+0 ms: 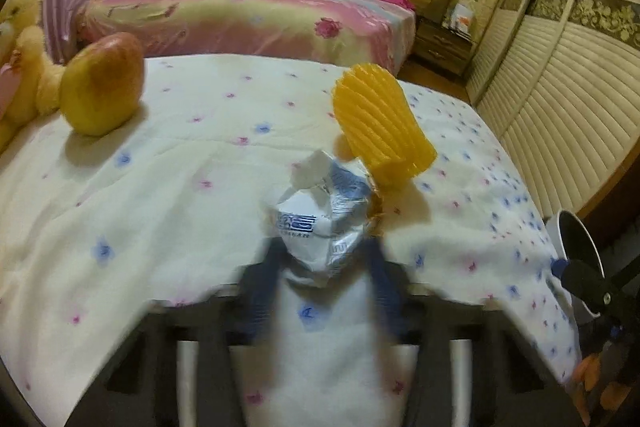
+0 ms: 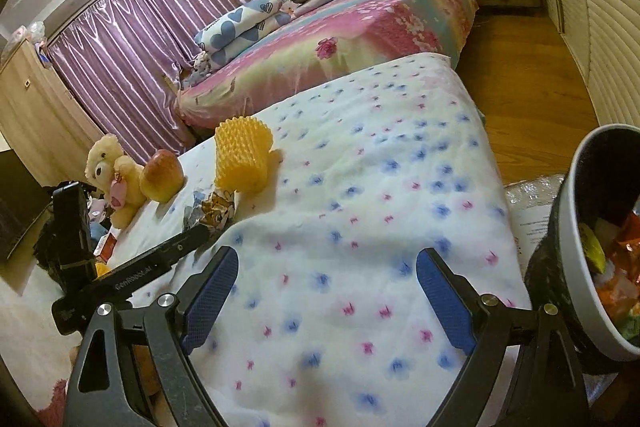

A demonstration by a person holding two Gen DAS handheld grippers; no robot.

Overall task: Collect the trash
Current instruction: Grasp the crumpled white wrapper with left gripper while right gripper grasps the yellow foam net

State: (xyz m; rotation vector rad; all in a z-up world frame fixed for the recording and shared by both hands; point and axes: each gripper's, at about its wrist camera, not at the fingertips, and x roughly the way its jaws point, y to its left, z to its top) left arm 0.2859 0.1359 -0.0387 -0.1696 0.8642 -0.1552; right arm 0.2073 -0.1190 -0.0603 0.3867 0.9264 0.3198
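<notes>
The left claw [image 1: 320, 259], closed on the crumpled white wrapper [image 1: 320, 223], sits well left of the trash bin [image 2: 600, 247]; the wide-open, empty right claw [image 2: 328, 291] is nearer it.

Wht/blue wrapper [image 1: 316, 227], yellow brush [image 1: 380, 119]

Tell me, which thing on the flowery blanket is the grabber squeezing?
The crumpled white-and-blue wrapper, pinched in the left gripper. The apple and yellow spiky roller lie untouched.

Crinkly glossy wrapper [image 1: 320, 223]; cloth quilt [image 1: 180, 163] (matt).
</notes>
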